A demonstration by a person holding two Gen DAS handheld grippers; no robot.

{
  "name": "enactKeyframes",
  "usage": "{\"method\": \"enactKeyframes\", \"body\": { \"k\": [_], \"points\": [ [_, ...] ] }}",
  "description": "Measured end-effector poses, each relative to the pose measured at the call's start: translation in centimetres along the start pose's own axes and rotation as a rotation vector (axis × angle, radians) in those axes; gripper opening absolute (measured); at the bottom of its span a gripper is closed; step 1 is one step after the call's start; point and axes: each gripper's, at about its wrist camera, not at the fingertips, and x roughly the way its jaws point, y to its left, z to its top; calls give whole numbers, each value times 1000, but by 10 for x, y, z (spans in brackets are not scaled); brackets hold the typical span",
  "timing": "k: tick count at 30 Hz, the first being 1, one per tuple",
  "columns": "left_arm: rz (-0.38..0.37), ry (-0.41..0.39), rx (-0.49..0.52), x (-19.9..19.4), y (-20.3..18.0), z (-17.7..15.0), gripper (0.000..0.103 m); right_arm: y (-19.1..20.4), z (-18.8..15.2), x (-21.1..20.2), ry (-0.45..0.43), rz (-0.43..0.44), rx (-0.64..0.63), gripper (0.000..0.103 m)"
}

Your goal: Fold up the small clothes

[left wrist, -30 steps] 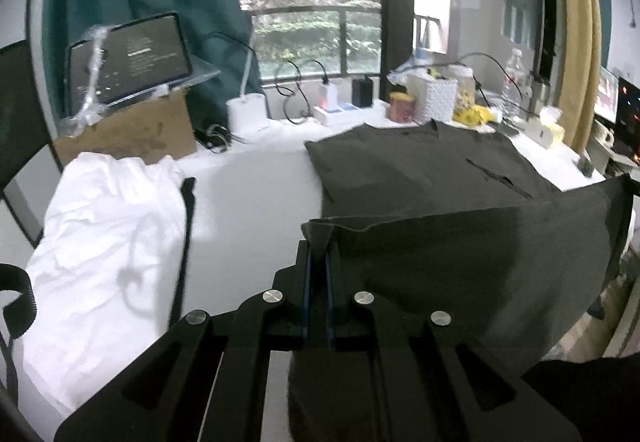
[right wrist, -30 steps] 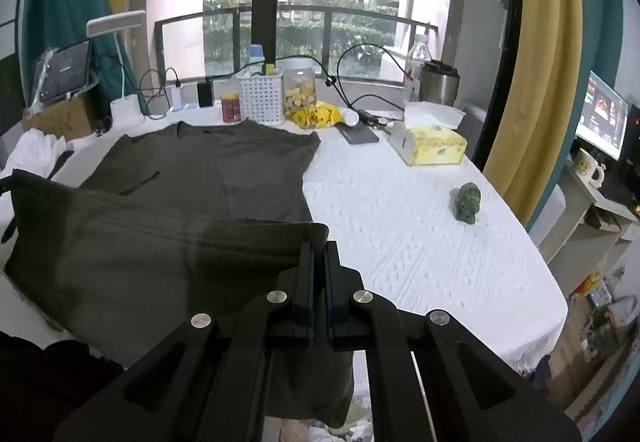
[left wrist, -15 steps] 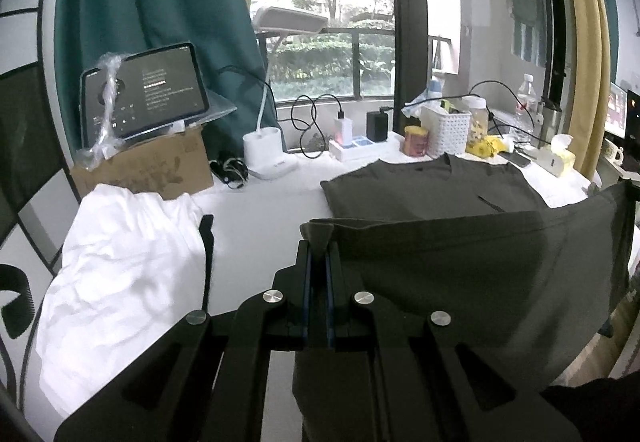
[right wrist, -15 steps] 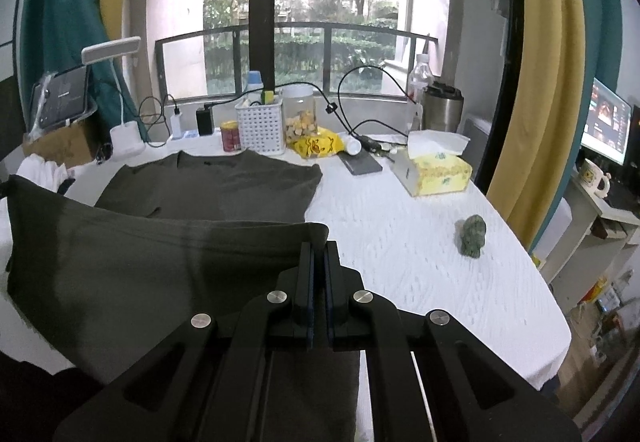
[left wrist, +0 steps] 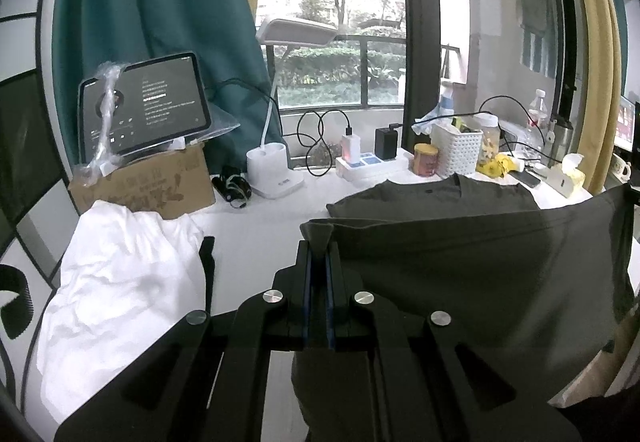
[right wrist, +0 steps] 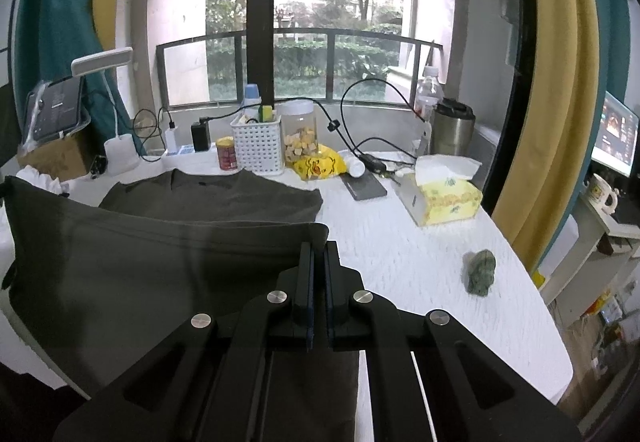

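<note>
Lifting: I hold the hem edge of the dark green shirt (left wrist: 480, 262) up off the counter (right wrist: 400, 242), its collar end lying flat toward the counter's far edge by the window.
Left claw: my left claw (left wrist: 318, 254) is pinched tight on one hem corner, cloth bunched between the pads.
Right claw: my right claw (right wrist: 318, 254) is clamped on the opposite hem corner, the hem stretched in a line between the two.
Shirt's place: the lower half hangs as a taut sheet over the counter's near edge; the upper half rests on the white cloth cover, short of the white basket (right wrist: 258, 148) and the jar (right wrist: 302, 132).
Handling: judged soft, light and limp; it sags wherever unsupported and should not slip from a firm corner pinch. Corners are the right hold, since they keep the hem straight for a clean fold.
Next, as I judge it: carry the hem toward the collar and lay it down evenly.
Risk: uneven tension would skew the crease.
Beside it: a crumpled white garment (left wrist: 120, 282) waits at the counter's left end; a tissue box (right wrist: 444, 198) sits toward the right.
</note>
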Motion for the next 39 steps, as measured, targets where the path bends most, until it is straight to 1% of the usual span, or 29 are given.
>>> {"method": "enactKeyframes", "body": {
  "k": [6,21,34,39],
  "points": [
    [1,-19,4,8,-2,14,4,-6,15,10,-14,1,3,5],
    [14,-36,11,31,-4,42,4,-12,41,33,-46,16,22,5],
    [27,-54,19,43,0,58,4,-12,66,54,-82,24,18,5],
    [29,-62,28,53,0,64,4,-13,77,65,-95,22,12,5]
  ]
}}
